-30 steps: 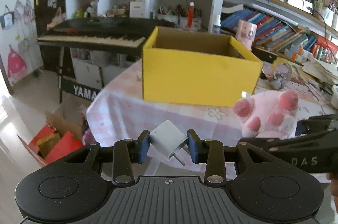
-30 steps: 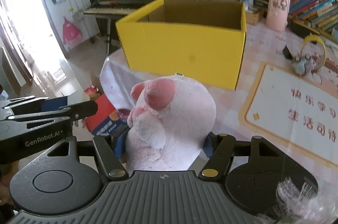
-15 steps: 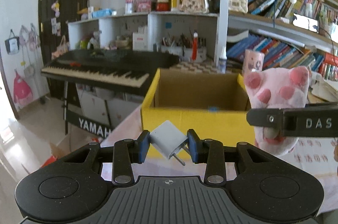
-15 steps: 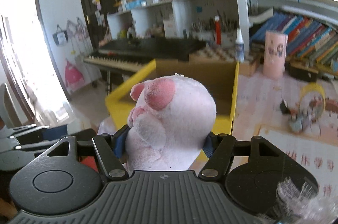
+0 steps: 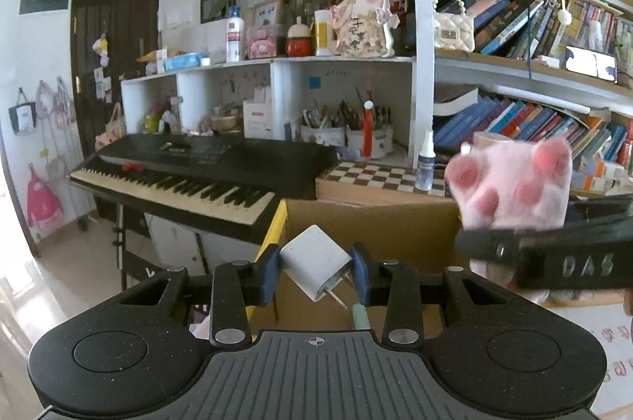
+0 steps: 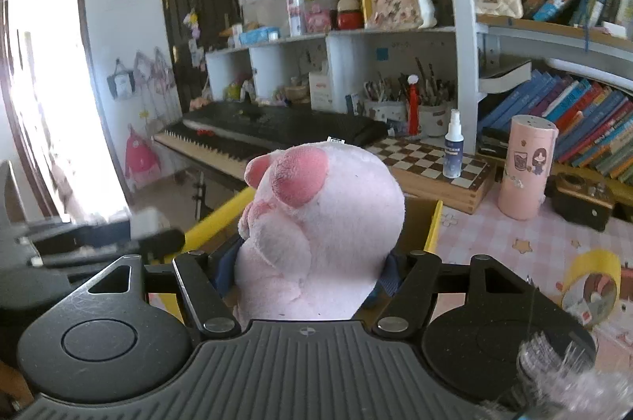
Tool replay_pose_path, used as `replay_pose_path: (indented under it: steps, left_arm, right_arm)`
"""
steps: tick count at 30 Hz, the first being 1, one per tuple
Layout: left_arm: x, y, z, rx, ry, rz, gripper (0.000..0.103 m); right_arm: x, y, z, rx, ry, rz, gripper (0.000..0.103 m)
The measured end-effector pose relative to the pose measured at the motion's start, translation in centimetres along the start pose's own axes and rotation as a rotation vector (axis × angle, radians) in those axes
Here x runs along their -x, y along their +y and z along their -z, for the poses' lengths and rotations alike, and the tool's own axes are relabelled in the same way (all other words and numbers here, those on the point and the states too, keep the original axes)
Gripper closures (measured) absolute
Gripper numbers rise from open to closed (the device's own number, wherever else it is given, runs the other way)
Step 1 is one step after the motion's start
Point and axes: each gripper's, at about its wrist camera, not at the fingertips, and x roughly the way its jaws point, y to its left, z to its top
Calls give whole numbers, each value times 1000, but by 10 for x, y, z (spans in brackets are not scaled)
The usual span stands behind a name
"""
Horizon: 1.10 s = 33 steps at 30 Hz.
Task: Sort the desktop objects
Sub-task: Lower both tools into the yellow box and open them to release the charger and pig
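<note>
So the white plug adapter [image 5: 316,261] sits tilted between the blue pads of the left tool [image 5: 316,271], clamped tight with its prongs poking down to the right. The pink paw plush [image 6: 316,234] is squeezed in the right tool [image 6: 306,271], which is closed on its soft sides. Both things are up in the air, nothing resting on the worktop [image 6: 514,234].

What's different from a second ago: back then both tools were low in front of the yellow cardboard box [image 5: 376,234], looking at its outer wall. Now they've come up and forward, so the box rim sits just under and behind the adapter, and you look into the brown inside. The grips haven't budged.

My read is that the carry is basically over and the drop is next. The plush looks like it's over the box's near corner, the adapter near the left edge, so I'd nudge in a bit more before letting go. Keyboard [image 5: 190,178] and the chessboard [image 6: 435,162] behind stay out of it.
</note>
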Motion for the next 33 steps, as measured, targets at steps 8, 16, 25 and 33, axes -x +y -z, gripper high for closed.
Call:
replay_pose_path:
  steps: [8, 16, 25, 33]
  left_arm:
    - [-35, -10, -2, -13, 48, -10, 67]
    - [-68, -16, 5, -42, 136, -13, 67]
    - [-93, -21, 19, -50, 257, -10, 67]
    - [-102, -19, 27, -24, 321, -6, 67]
  right_arm:
    - [-45, -11, 1, 132, 123, -12, 38]
    - [-82, -13, 3, 266, 215, -43, 38]
    - [-110, -9, 12, 438, 315, -98, 38]
    - [-127, -12, 17, 479, 379, -115, 37]
